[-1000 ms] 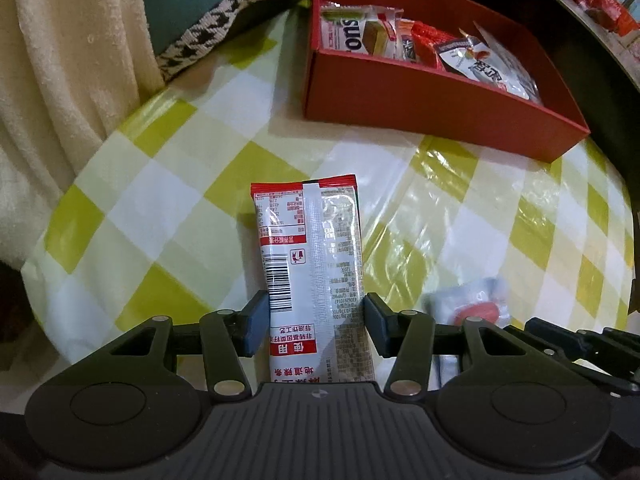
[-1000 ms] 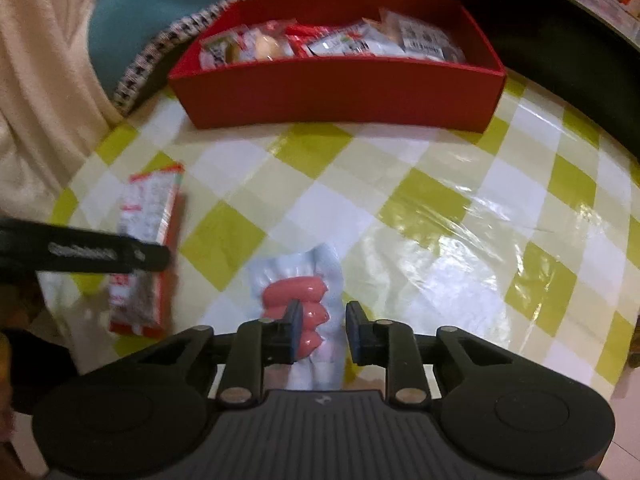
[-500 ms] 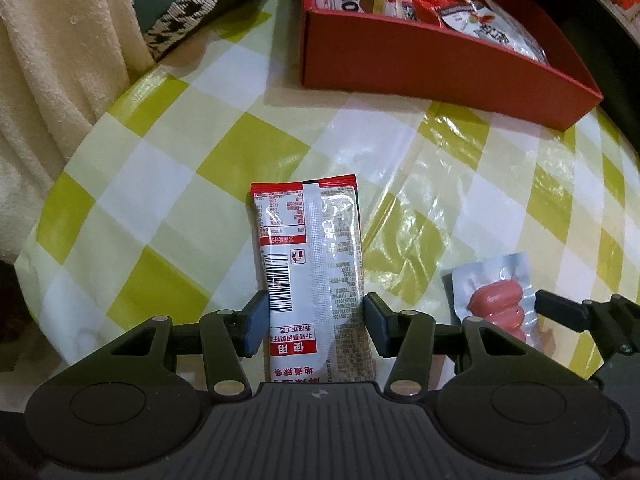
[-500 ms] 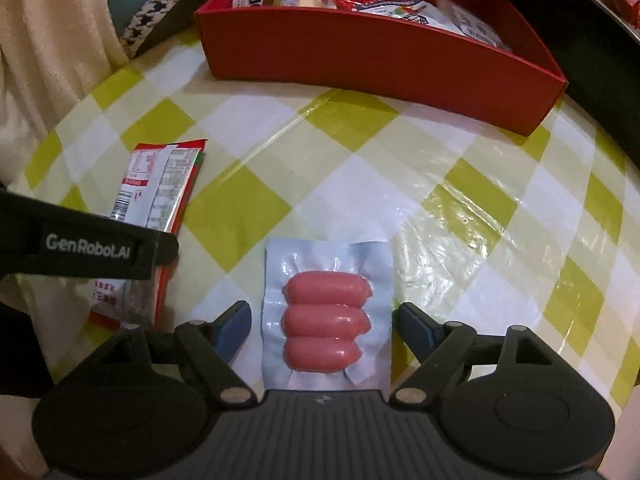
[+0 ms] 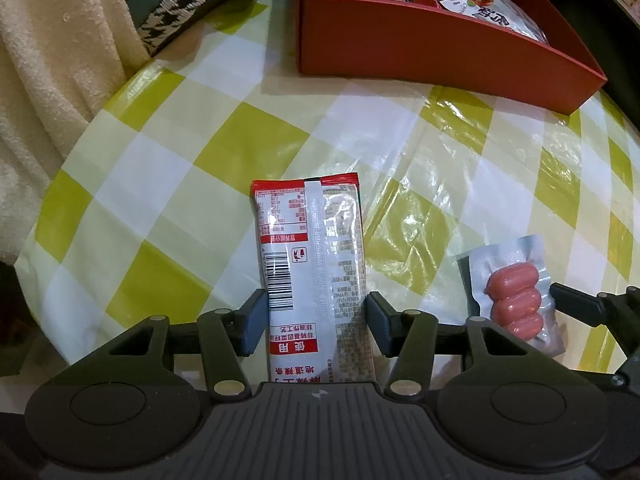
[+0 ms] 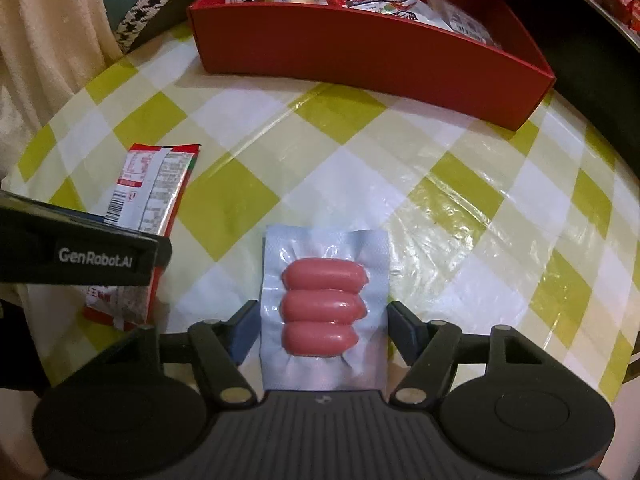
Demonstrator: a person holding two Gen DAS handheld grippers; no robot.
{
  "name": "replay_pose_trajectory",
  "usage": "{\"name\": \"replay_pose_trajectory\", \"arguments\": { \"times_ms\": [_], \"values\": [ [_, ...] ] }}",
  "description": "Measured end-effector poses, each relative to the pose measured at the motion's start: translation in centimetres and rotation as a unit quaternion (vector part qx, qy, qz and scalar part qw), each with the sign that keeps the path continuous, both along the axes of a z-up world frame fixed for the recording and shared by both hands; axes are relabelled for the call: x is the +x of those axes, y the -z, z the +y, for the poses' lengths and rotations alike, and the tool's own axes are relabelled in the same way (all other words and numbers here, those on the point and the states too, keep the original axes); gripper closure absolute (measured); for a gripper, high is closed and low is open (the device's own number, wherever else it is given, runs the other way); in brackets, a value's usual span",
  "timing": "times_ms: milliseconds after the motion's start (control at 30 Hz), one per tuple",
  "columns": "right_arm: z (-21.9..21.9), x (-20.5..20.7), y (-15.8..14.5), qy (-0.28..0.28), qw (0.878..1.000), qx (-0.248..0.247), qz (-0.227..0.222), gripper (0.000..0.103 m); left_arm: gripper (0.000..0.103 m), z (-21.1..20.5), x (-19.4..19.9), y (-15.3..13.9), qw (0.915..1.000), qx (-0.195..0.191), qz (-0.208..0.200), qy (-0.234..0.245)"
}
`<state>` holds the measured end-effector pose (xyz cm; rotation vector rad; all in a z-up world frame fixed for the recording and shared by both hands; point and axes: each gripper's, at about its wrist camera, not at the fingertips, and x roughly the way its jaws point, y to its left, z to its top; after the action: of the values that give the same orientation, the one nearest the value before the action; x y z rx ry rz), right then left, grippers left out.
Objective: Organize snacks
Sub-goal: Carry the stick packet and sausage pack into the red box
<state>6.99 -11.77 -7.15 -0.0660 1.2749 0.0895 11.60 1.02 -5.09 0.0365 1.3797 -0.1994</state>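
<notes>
A long red and white snack packet (image 5: 312,264) lies printed side up on the yellow checked tablecloth (image 5: 168,184). My left gripper (image 5: 316,320) is shut on its two long edges, and its jaws are just starting to open. Right of it lies a clear vacuum pack of three pink sausages (image 6: 324,304). My right gripper (image 6: 322,328) straddles this pack. Its jaws are closing, the pads are right at the pack's side edges, and the pack stays flat. The sausage pack (image 5: 516,304) also shows in the left wrist view, and the packet (image 6: 152,188) in the right wrist view.
A red open box (image 6: 360,44) holding several wrapped snacks stands at the far side of the table. A cream cloth (image 5: 52,80) and a teal cushion with houndstooth trim (image 5: 172,20) lie past the table's left edge. The left gripper's black body (image 6: 80,256) overlaps the packet.
The right gripper went from shut beside the sausages to wide around the pack, then narrowed onto its edges. The left gripper kept its place on the packet, its pads parting slightly.
</notes>
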Motion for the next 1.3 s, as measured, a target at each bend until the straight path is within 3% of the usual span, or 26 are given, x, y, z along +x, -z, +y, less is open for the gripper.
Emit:
{"name": "replay_pose_trajectory", "arguments": {
  "times_ms": [400,733,1300],
  "values": [
    [-2.0,0.0,-2.1,0.029,0.999,0.029,-0.023,0.030,0.044,0.0,0.1,-1.0,0.9998,-0.019,-0.006,-0.002],
    [-1.5,1.5,-2.9,0.007,0.999,0.005,-0.041,0.029,0.044,-1.0,0.7,-1.7,0.9998,-0.005,-0.019,0.005],
    [-4.3,7.0,-7.6,0.021,0.993,0.030,-0.116,0.029,0.044,-4.2,7.3,-6.7,0.9961,-0.032,-0.082,0.003]
  ]
}}
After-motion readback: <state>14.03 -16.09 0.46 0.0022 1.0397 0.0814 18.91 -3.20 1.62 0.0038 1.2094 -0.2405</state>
